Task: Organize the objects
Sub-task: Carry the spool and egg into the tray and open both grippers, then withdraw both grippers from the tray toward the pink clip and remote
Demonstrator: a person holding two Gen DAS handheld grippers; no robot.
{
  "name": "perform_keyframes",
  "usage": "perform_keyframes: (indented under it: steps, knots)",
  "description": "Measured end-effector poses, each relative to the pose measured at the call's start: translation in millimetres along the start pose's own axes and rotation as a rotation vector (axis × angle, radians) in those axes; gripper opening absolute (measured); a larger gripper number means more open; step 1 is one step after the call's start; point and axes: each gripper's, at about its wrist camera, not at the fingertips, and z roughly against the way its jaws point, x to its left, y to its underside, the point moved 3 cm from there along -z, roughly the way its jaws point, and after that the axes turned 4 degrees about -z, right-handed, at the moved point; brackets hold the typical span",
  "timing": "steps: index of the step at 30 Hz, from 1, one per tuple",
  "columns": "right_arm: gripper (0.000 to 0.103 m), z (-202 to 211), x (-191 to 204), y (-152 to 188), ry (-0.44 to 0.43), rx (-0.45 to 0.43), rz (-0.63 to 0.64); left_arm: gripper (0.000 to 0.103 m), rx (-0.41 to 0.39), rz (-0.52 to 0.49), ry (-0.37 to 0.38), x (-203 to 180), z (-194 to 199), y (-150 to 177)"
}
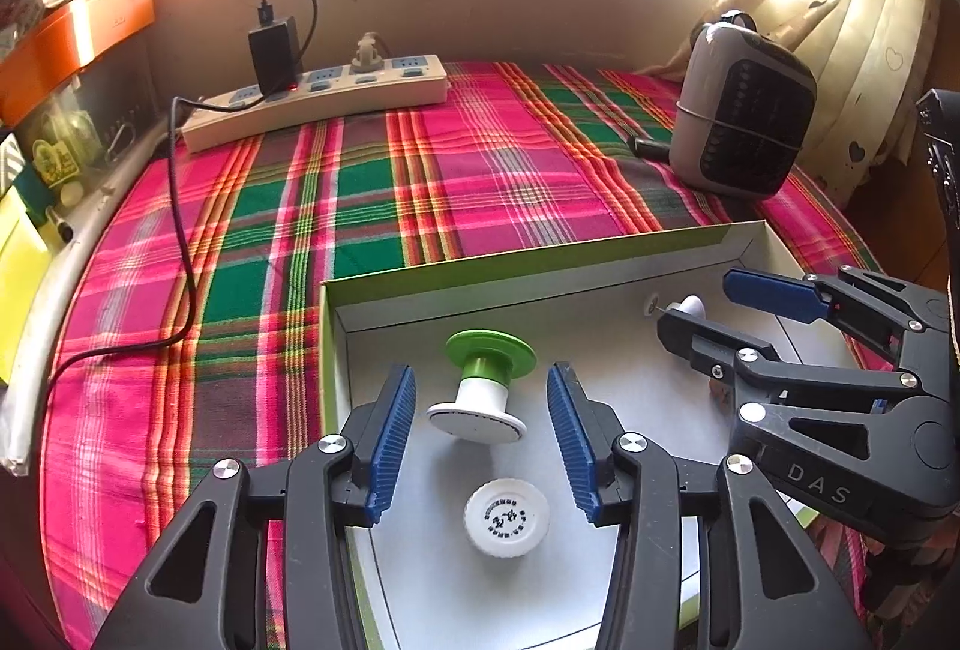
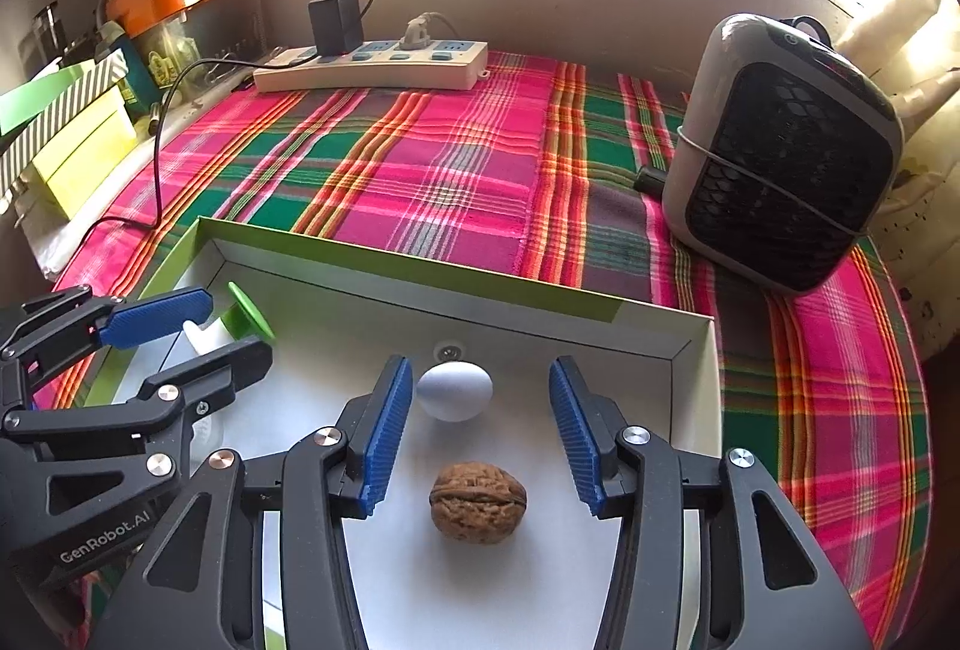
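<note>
Both grippers hang over a shallow white box with a green rim, set on a desk covered by a plaid cloth.

The left gripper is released, its blue pads apart and pressing on nothing. Between them, on the box floor, lie a green-and-white spool tipped on its side and, nearer, a white bottle cap lying flat. The right gripper is likewise released. A walnut rests between its pads without touching them, and a white egg sits just beyond, towards the far wall of the box.

The walnut looks light, hard and ridged, so it should take a firm pinch across its middle without slipping. The egg is smooth, rounded and probably fragile; it is best held gently across its widest part, since it may roll or squirt out. The spool is stiff plastic; its narrow waist between the two flanges is the natural hold. The cap is low and flat, so the pads must reach right down to its ribbed edge.

A power strip and a small heater stand well apart at the far side.
</note>
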Motion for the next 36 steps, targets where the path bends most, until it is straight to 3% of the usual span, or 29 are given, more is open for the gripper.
perform_keyframes:
  steps: [3, 36]
  knots:
    - [0.054, 6.7, -0.8, 1.7, -0.004, -0.013, -0.006, 0.045, -0.01, 0.005, 0.0, 0.6, 7.0, 1.8]
    - [0.055, 78.9, -2.7, 40.7, 0.009, -0.107, -0.026, 0.045, -0.104, 0.091, -0.029, 9.3, 79.1, 43.3]
